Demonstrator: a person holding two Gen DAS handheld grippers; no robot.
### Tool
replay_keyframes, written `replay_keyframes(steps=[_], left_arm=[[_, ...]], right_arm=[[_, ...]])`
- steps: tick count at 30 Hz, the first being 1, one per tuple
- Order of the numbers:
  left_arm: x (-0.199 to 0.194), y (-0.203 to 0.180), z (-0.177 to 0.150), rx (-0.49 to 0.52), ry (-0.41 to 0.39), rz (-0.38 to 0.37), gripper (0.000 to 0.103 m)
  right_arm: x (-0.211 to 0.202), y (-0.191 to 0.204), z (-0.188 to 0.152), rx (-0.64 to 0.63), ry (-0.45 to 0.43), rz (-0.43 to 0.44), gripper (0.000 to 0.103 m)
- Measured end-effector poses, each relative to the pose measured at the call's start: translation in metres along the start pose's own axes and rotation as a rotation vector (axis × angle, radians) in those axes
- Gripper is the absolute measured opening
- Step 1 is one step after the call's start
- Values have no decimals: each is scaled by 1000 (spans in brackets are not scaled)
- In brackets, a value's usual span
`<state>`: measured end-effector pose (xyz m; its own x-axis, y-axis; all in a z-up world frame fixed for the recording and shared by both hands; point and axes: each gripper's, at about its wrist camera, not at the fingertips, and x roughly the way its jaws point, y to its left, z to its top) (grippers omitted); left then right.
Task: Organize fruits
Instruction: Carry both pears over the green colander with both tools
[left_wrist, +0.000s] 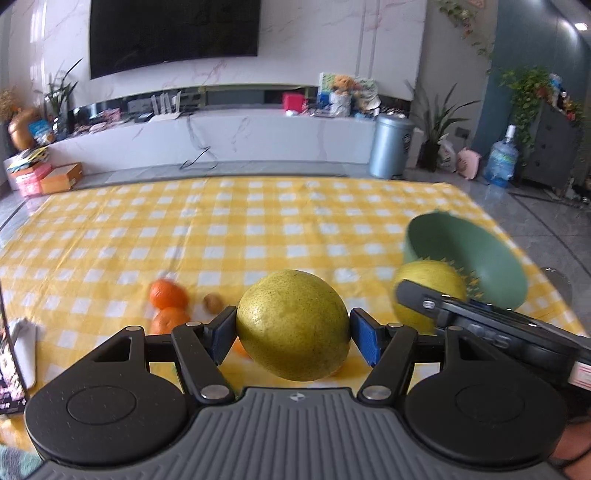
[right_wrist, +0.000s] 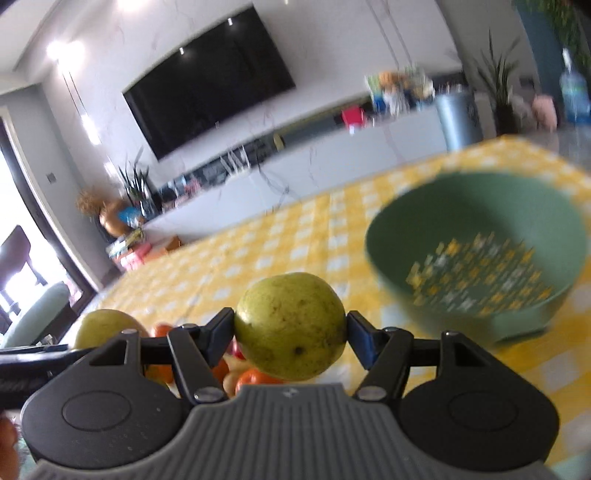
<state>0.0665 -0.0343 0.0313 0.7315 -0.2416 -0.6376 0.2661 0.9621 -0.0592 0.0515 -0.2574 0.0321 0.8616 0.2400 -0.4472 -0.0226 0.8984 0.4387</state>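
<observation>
Left gripper: the left gripper (left_wrist: 293, 330) is spread wide and clamps a big yellow-green pear (left_wrist: 293, 325); both blue pads (left_wrist: 365, 338) press on its sides.
Left pear: held clear above the desk (left_wrist: 258, 229), in the middle of the left wrist view.
Right gripper: the right gripper (right_wrist: 291, 332) is about half spread and clamps a second pear (right_wrist: 290, 326), greener, with brown specks and a dark dimple low on its front; a finger touches each side.
Right pear: lifted off the desk, left of and nearer than the bowl (right_wrist: 476, 251) in the right wrist view.
Same pair, other view: in the left wrist view the right gripper's body comes in from the right edge, with its pear (left_wrist: 428, 277) just in front of the bowl (left_wrist: 465, 258). In the right wrist view the left pear (right_wrist: 107, 326) shows at lower left, behind the gripper frame.
Bowl: green, with slots in its bottom through which the cloth shows; it has no fruit in it and looks tilted and blurred.
Oranges: two oranges (left_wrist: 168, 302) lie touching on the cloth at the left, well apart from the bowl.
Small fruit: a little brown fruit (left_wrist: 213, 302) lies just right of the oranges; what kind I cannot tell.
Under the right gripper: more orange and red fruit (right_wrist: 255, 376), mostly hidden.
Cloth: a yellow and white check cloth covers the desk.
</observation>
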Motion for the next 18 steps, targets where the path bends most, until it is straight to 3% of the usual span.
replay_keyframes(steps=[6,15,18], left_arm=[[4,-34,30,33,-13,-132,75],[62,-95,70,74,112,-324,75],[86,-112,75,116,171,-349,75]], right_arm=[[-45,-28,33,-48,-24,-82,63],[-46,-80,78,-195,127,-150,63],[-32,-90,87,-271,199,-144,63]])
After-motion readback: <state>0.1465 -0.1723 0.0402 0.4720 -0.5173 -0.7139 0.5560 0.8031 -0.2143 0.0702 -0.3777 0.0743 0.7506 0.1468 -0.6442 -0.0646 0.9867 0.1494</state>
